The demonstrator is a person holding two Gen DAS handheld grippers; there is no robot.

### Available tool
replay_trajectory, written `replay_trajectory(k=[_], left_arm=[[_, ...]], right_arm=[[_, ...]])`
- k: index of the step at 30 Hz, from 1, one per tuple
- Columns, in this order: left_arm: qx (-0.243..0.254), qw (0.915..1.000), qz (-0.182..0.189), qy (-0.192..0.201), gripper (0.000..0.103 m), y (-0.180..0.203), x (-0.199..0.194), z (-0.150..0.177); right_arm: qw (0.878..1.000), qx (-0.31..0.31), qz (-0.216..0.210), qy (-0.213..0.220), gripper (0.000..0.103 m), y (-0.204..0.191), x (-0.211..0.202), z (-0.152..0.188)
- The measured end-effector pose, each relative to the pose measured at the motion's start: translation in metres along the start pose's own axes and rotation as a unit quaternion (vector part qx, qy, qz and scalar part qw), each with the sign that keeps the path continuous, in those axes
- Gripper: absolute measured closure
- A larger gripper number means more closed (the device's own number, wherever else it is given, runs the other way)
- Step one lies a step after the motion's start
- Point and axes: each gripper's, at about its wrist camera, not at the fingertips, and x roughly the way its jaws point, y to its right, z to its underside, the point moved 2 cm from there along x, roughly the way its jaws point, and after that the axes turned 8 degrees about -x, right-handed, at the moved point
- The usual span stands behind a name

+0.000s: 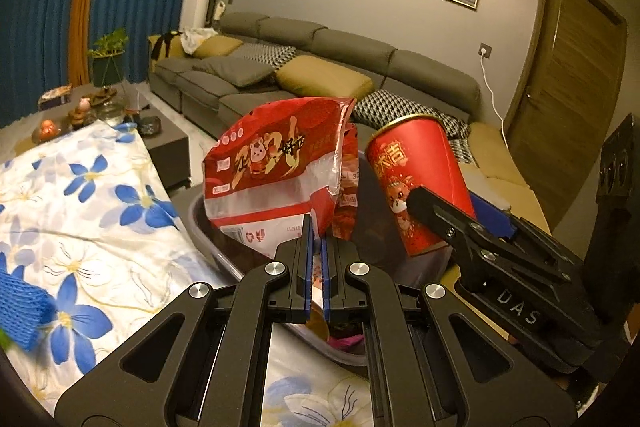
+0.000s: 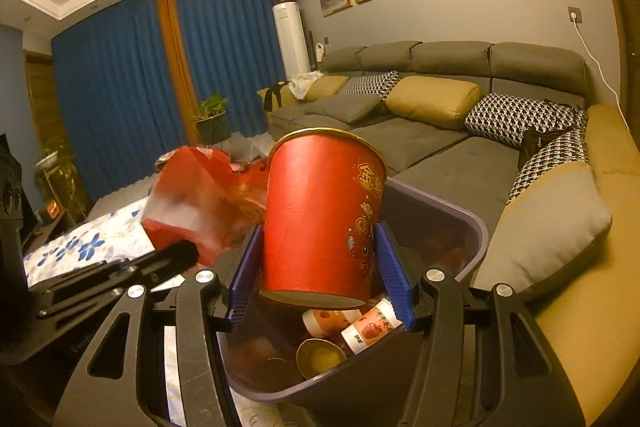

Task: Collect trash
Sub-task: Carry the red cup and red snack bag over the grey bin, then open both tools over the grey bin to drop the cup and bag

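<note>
The step in hand looks like the drop: the left hand-held gripper (image 1: 316, 251) is clenched on a crumpled red plastic snack bag (image 1: 276, 167), and the right hand-held gripper (image 2: 318, 267) grasps a red paper cup with gold rim (image 2: 320, 211), both above the dark plastic trash bin (image 2: 472, 227) beside the flowered surface (image 1: 80, 195). Next, I think, both must release over the bin.

The bin (image 2: 476, 231) shows only part of its rim and inside; the cup (image 2: 320, 219) and the right tongs (image 2: 318, 269) cover the rest. In the left wrist view the wrapper (image 1: 276, 171) hides the bin's far wall. The wrapper is blurred in the right wrist view. Labels on the bottles (image 2: 370, 329) in the bin are too small to read.
</note>
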Motion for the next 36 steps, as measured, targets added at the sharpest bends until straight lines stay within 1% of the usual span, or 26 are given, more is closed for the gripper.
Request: replay_trajectory(k=[8, 10, 11, 12, 13, 14, 15, 17, 18, 20, 22, 23, 24, 26, 28, 29, 31, 33, 35, 36], left_arm=[[-0.018, 0.9993, 0.024, -0.020, 0.100, -0.005, 0.016, 0.004], [-0.019, 0.9990, 0.031, -0.026, 0.096, -0.007, 0.020, 0.003], [-0.018, 0.9988, 0.037, -0.027, 0.090, -0.007, 0.022, 0.005], [-0.017, 0.9989, 0.036, -0.026, 0.073, -0.009, 0.022, 0.005], [-0.015, 0.9994, 0.023, -0.021, 0.064, -0.012, 0.021, 0.006], [-0.016, 0.9997, 0.014, -0.015, 0.043, -0.015, 0.020, 0.007], [-0.022, 0.9997, 0.009, -0.009, 0.031, -0.019, 0.017, 0.008], [-0.045, 0.9990, -0.004, 0.001, 0.021, -0.033, 0.010, 0.010], [-0.057, 0.9982, -0.018, 0.005, 0.017, -0.042, 0.005, 0.011], [-0.068, 0.9969, -0.039, 0.011, 0.014, -0.054, -0.005, 0.011], [-0.078, 0.9936, -0.076, 0.030, 0.010, -0.069, -0.022, 0.013], [-0.080, 0.9915, -0.095, 0.039, 0.009, -0.074, -0.030, 0.013], [-0.082, 0.9888, -0.115, 0.049, 0.008, -0.081, -0.040, 0.014], [-0.085, 0.9838, -0.144, 0.064, 0.008, -0.092, -0.060, 0.017], [-0.089, 0.9769, -0.177, 0.081, 0.007, -0.105, -0.082, 0.022], [-0.089, 0.9728, -0.196, 0.086, 0.007, -0.113, -0.092, 0.025], [-0.089, 0.9620, -0.240, 0.095, 0.007, -0.127, -0.112, 0.029], [-0.100, 0.9484, -0.282, 0.104, 0.007, -0.146, -0.135, 0.037], [-0.118, 0.9384, -0.306, 0.108, 0.007, -0.163, -0.152, 0.039], [-0.132, 0.9308, -0.323, 0.110, 0.007, -0.175, -0.162, 0.043]], right_arm=[[1.000, 0.004, 0.002, -0.007, 0.046, 0.004, 0.008, -0.002], [1.000, 0.006, 0.003, -0.008, 0.046, 0.006, 0.010, -0.003], [1.000, 0.007, 0.003, -0.009, 0.045, 0.006, 0.011, -0.003], [1.000, 0.008, 0.003, -0.009, 0.045, 0.007, 0.012, -0.003], [1.000, 0.011, 0.002, -0.009, 0.044, 0.007, 0.012, -0.004], [1.000, 0.014, 0.002, -0.008, 0.043, 0.008, 0.013, -0.004], [1.000, 0.018, 0.000, -0.007, 0.043, 0.009, 0.013, -0.005], [1.000, 0.024, -0.006, -0.004, 0.040, 0.011, 0.014, -0.006], [1.000, 0.026, -0.006, -0.003, 0.037, 0.012, 0.013, -0.006], [1.000, 0.030, -0.008, 0.001, 0.036, 0.013, 0.010, -0.008], [0.999, 0.032, -0.007, 0.008, 0.033, 0.013, 0.004, -0.009], [0.999, 0.033, -0.007, 0.015, 0.031, 0.012, -0.002, -0.009], [0.999, 0.033, -0.006, 0.020, 0.027, 0.011, -0.006, -0.010], [0.999, 0.029, -0.009, 0.030, 0.025, 0.005, -0.017, -0.009], [0.999, 0.021, -0.016, 0.034, 0.021, -0.003, -0.024, -0.008], [0.999, 0.016, -0.021, 0.036, 0.020, -0.008, -0.027, -0.008], [0.999, 0.005, -0.036, 0.037, 0.018, -0.022, -0.033, -0.005], [0.998, -0.005, -0.054, 0.034, 0.018, -0.038, -0.037, -0.001], [0.997, -0.019, -0.073, 0.028, 0.018, -0.057, -0.037, 0.002], [0.996, -0.031, -0.085, 0.021, 0.018, -0.072, -0.035, 0.006]])
